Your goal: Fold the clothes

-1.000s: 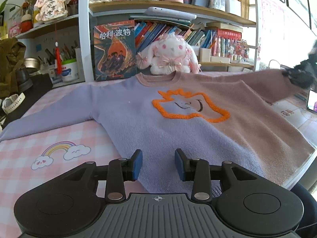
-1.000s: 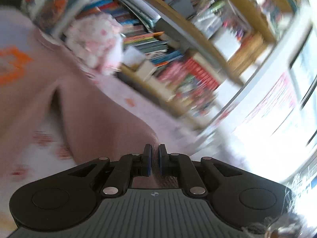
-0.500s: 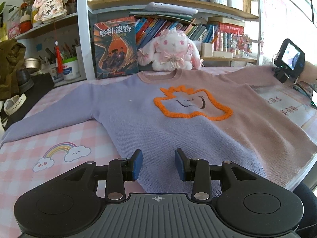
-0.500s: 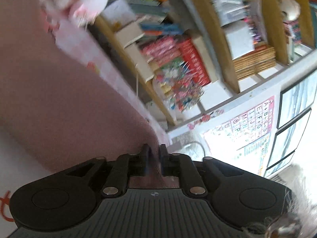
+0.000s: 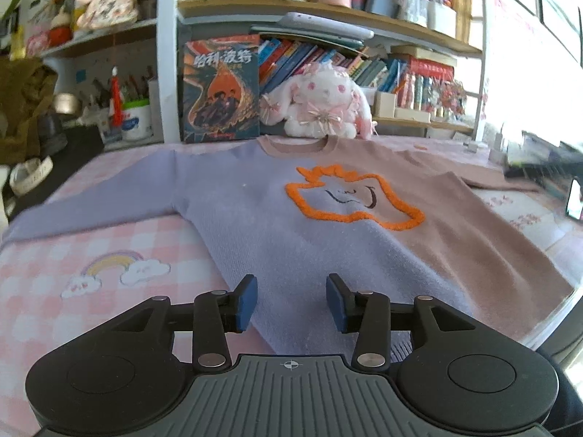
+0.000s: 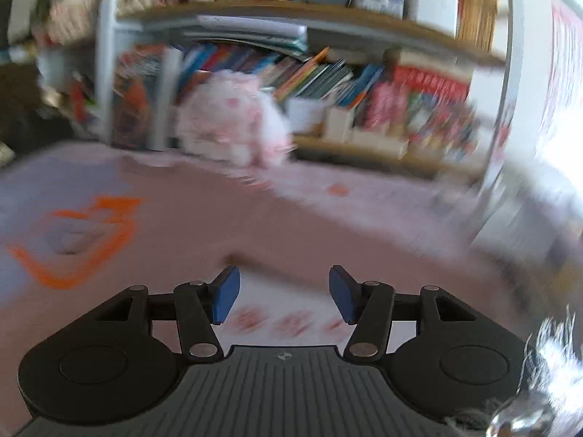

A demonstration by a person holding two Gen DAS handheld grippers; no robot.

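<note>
While the sweater (image 5: 291,218) lies spread flat and face up on the pink checked tablecloth (image 5: 109,255), its lilac half is on the left and its dusty-pink half on the right, with an orange outline patch (image 5: 355,200) at the chest. Its left sleeve runs out toward the left edge of the table and its right sleeve stretches toward the far right. The left gripper (image 5: 290,304) hovers over the near hem with its fingers spread apart and nothing between them. The right gripper (image 6: 284,295) sits near the right sleeve, over a bare patch of cloth beside the pink fabric, fingers likewise spread and empty; that view is blurred. At the far side a white plush rabbit (image 5: 324,105) sits just behind the collar, next to an upright book (image 5: 220,91) on the shelf (image 5: 328,11).
</note>
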